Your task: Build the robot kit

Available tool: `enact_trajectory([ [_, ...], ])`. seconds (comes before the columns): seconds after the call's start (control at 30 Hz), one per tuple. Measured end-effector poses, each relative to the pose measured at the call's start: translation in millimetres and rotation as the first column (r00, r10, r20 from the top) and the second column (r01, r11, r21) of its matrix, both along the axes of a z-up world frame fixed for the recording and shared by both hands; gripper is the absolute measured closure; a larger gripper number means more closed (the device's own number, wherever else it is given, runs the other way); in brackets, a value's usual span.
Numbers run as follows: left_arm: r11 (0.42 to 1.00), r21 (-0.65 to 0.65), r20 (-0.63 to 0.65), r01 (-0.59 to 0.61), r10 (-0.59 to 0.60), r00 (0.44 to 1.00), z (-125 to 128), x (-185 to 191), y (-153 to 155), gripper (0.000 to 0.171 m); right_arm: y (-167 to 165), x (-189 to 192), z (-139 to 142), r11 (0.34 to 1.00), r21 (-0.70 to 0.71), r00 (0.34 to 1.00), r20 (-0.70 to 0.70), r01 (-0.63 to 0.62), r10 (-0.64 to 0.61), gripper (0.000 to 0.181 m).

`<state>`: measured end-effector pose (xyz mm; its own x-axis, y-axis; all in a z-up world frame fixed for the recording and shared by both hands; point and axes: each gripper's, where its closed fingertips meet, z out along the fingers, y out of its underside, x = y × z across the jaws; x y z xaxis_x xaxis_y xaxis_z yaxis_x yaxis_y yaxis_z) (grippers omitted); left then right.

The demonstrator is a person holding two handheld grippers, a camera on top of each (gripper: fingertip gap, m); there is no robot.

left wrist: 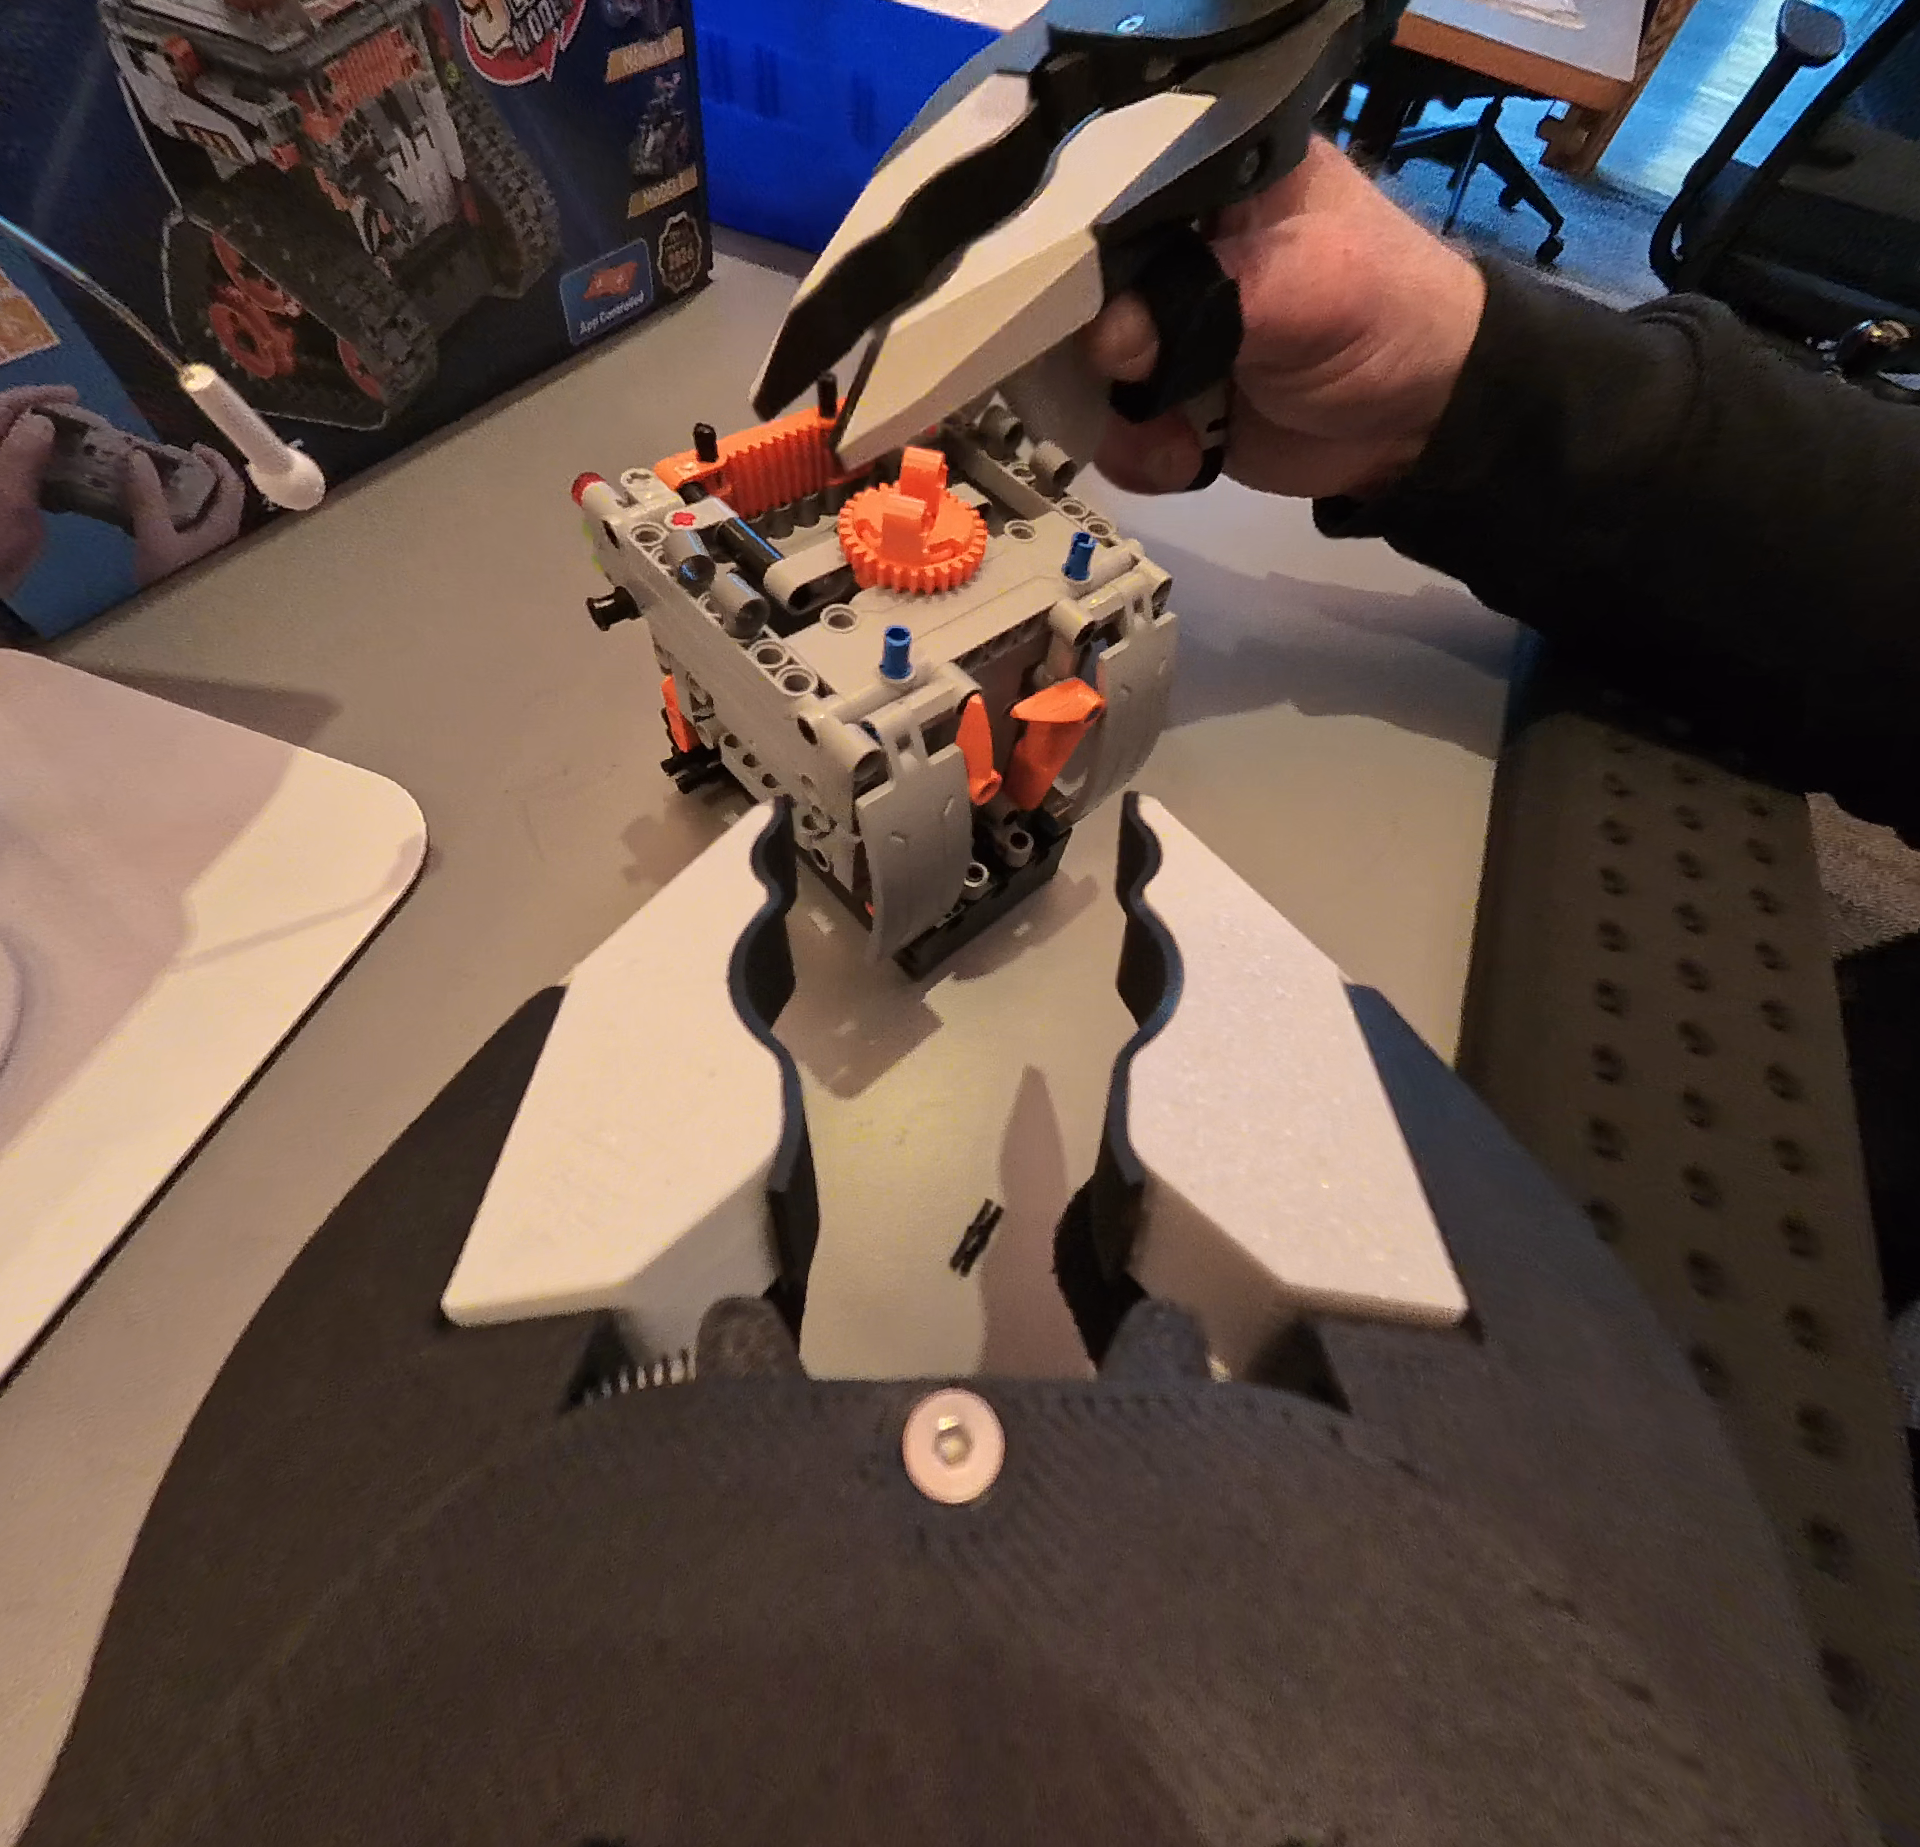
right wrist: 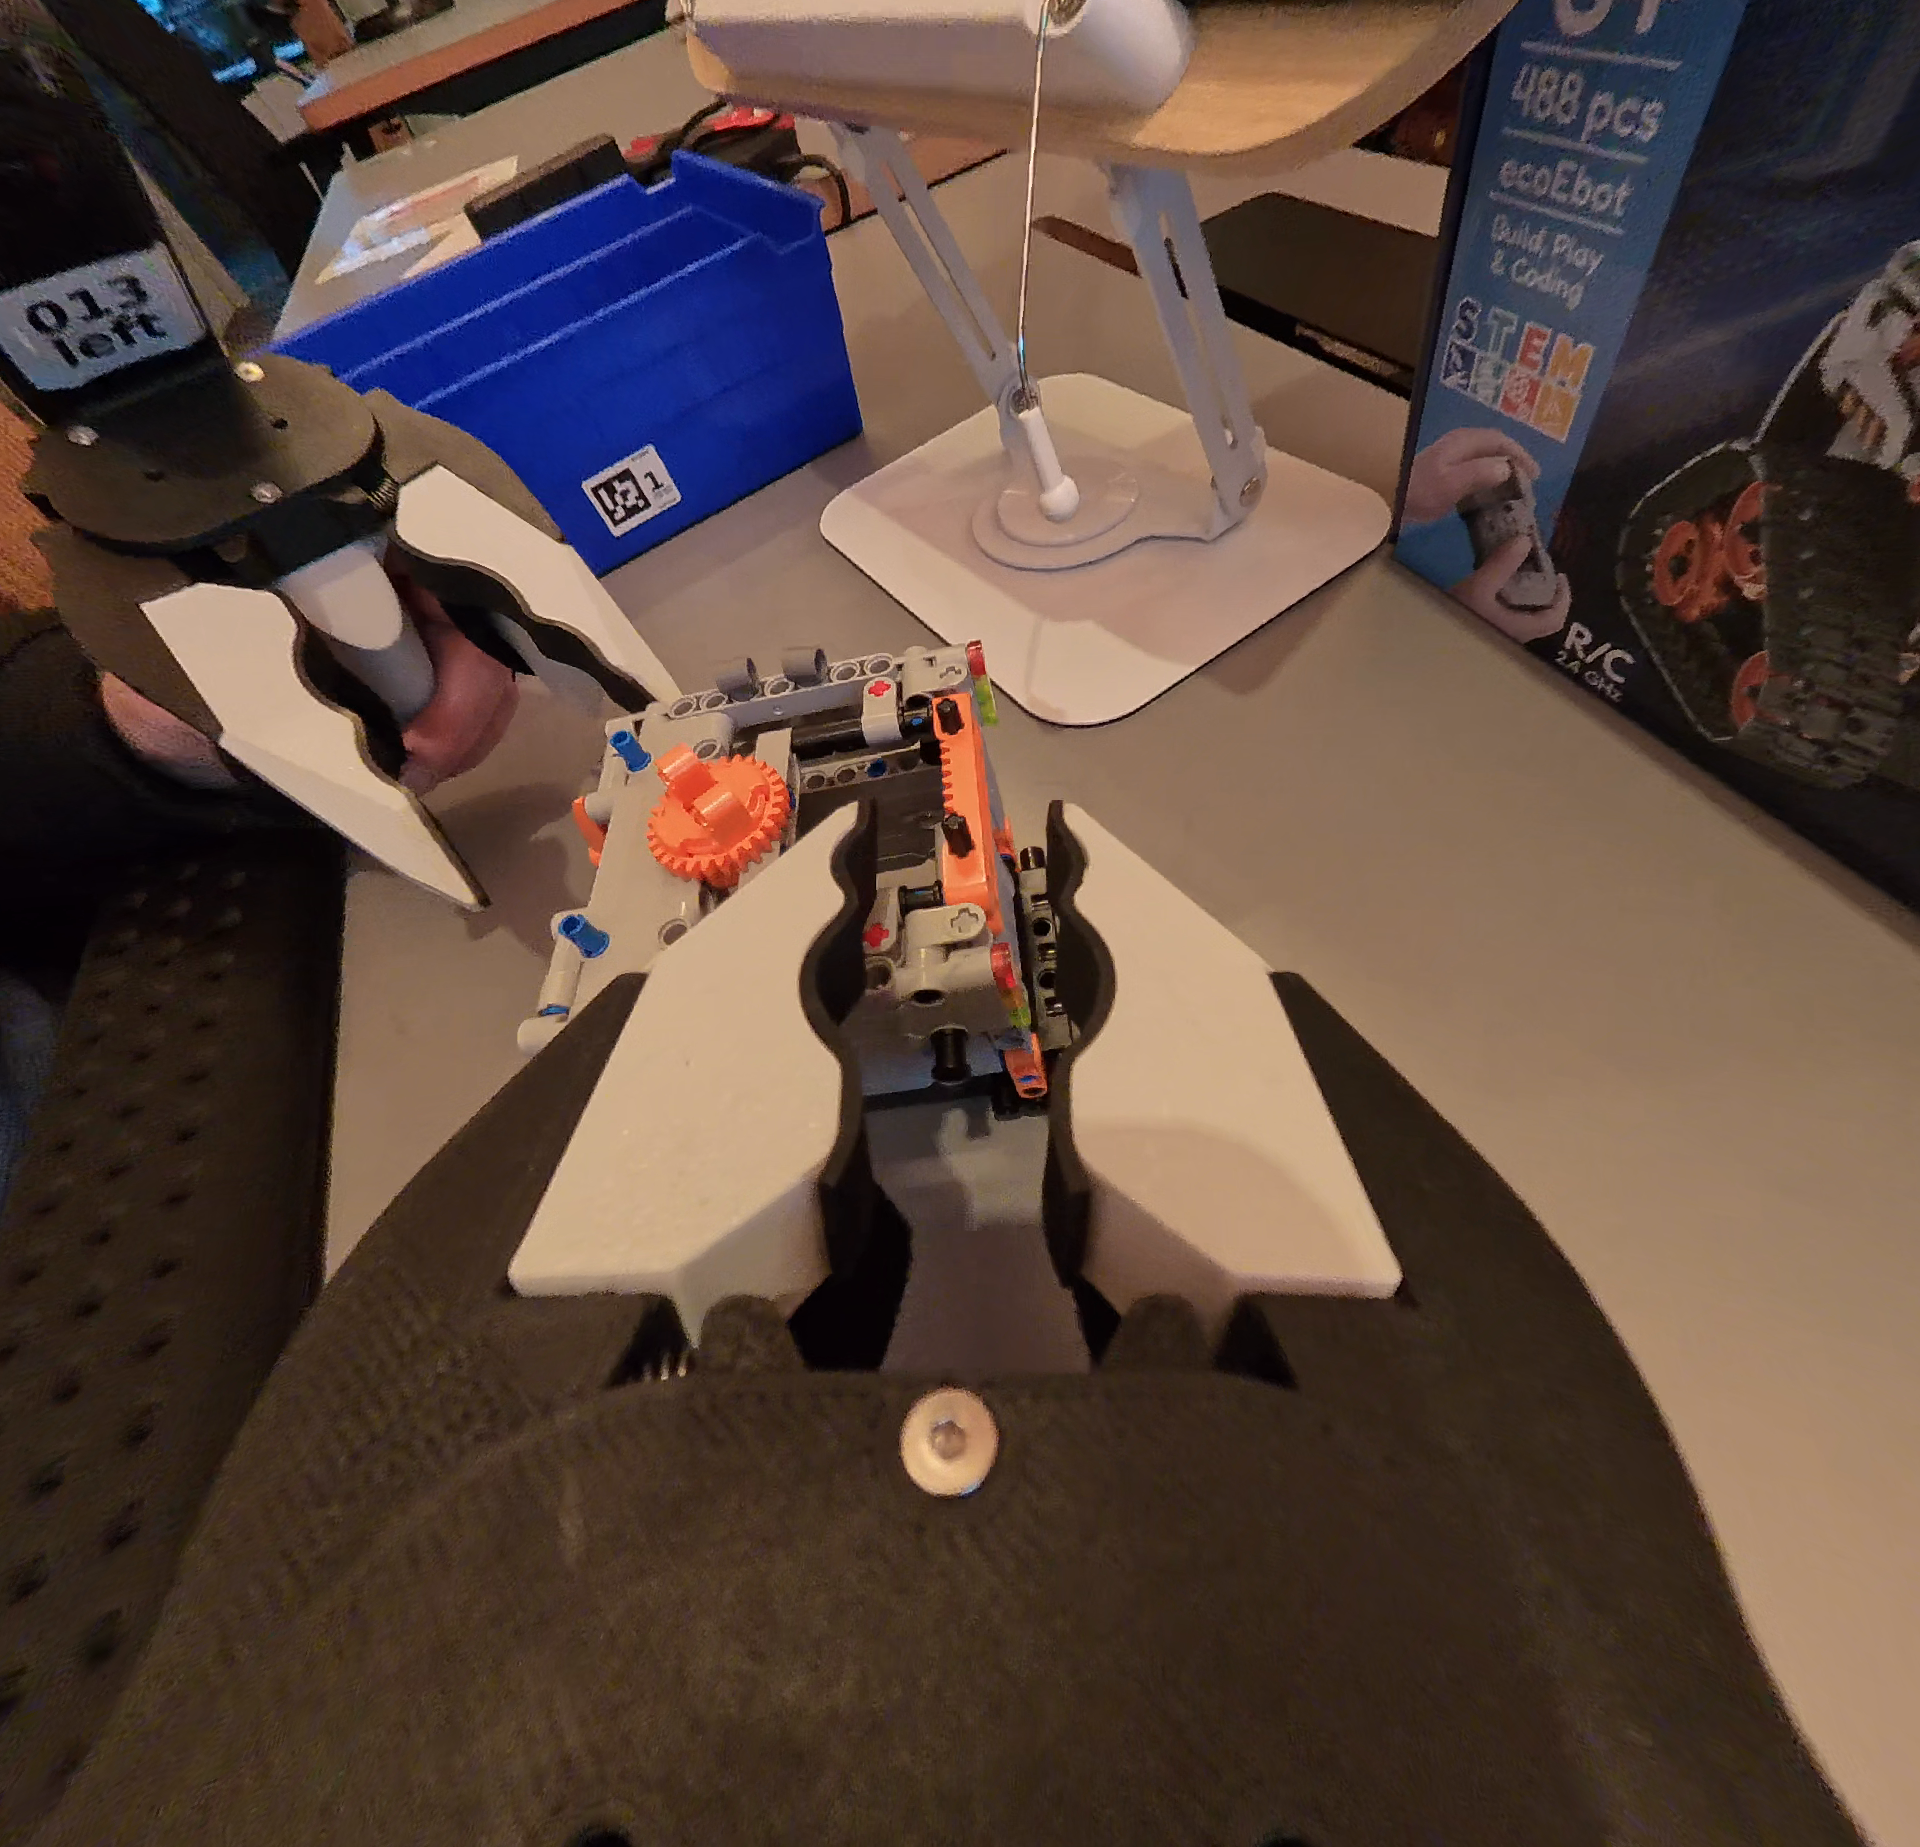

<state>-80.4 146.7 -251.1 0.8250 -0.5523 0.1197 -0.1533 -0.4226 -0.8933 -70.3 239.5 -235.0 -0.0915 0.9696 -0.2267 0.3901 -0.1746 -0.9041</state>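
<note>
The right gripper point(right wrist: 956, 810) hovers tips-down over the grey-and-orange brick model point(left wrist: 883, 654), fingers a narrow gap apart around its orange toothed rack point(left wrist: 774, 462); whether they pinch it, I cannot tell. The left gripper point(left wrist: 951, 810) gapes wide just short of the model, holding nothing; beyond sit a blue bin point(right wrist: 623, 343) and the kit box point(left wrist: 343, 166).

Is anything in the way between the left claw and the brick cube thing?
Nothing visible. The left claw stands open with only bare grey tabletop before the grey-and-orange toy-brick cube. The right claw is at the cube's far top edge, by the orange toothed bar, not between them.
</note>
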Motion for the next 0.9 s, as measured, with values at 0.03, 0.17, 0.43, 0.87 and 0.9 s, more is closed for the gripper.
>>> enact_trajectory([
  [0.03,1.000,-0.001,-0.002,0.001,-0.001,1.000,-1,0,1,0.112,1,2,2,1.000,-0.003,1.000,-0.009,0.007,-0.007,0.151],
  [0.17,1.000,-0.009,-0.014,0.020,-0.020,1.000,-5,4,1,0.110,8,13,5,0.999,-0.010,0.999,-0.018,0.039,-0.039,0.150],
  [0.43,1.000,-0.005,-0.026,0.020,-0.020,0.999,-5,4,4,0.110,11,21,4,0.998,-0.025,0.999,-0.015,0.052,-0.052,0.151],
  [0.87,0.998,-0.035,-0.033,0.053,-0.054,0.998,-11,10,0,0.113,13,27,-1,0.996,-0.024,0.996,0.026,0.080,-0.080,0.147],
  [0.9,0.997,-0.042,-0.028,0.061,-0.062,0.998,-11,12,-1,0.114,13,27,0,0.996,-0.020,0.996,0.025,0.086,-0.086,0.148],
])
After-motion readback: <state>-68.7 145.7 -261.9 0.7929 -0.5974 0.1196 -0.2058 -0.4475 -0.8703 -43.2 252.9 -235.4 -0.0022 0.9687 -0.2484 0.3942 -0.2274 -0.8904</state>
